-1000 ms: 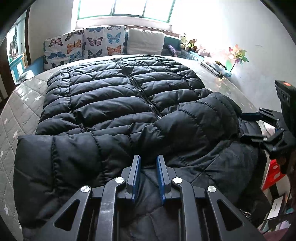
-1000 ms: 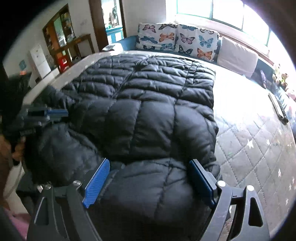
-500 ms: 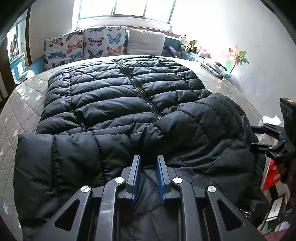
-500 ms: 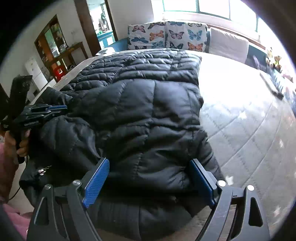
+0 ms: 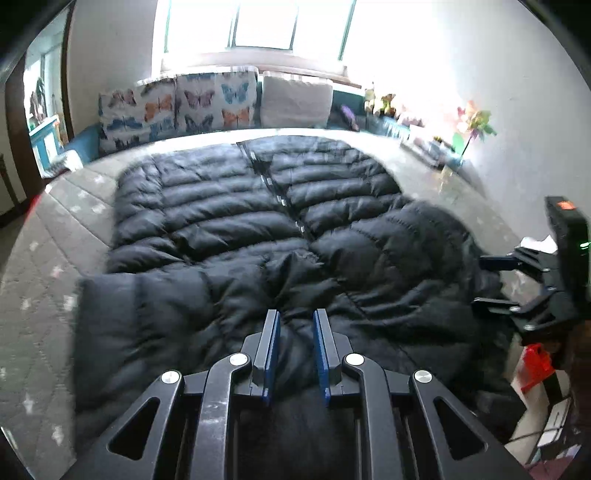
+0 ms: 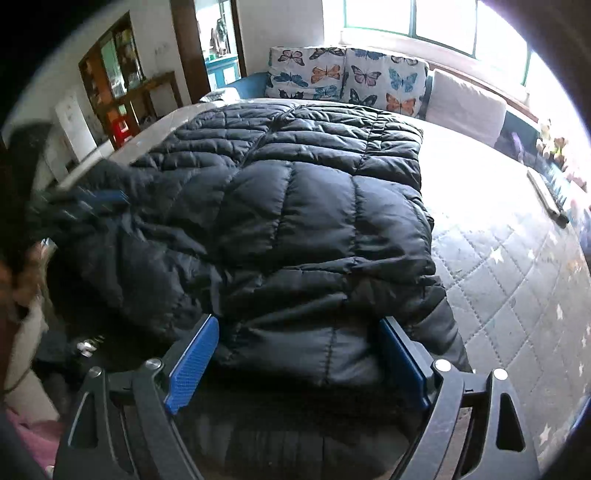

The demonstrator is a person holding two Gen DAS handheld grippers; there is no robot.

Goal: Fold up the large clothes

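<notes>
Left tongs (image 5: 295, 354) risen, jacket (image 5: 258, 229) perhaps pinched

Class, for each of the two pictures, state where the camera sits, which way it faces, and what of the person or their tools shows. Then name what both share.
Left wrist: on the left tool, facing down over the black jacket; right tool at right edge.
Right wrist: on the right tool, facing the same jacket; left tool and a hand at left edge.
Shared: jacket, bed, butterfly cushions.

- Daylight pours through the window (image 5: 258, 26) at the top of both views, blown out to white glare.
- Upper right of each frame is washed out.
- Fisheye bending and dark vignette at the edges.
- Slight motion blur throughout.
</notes>
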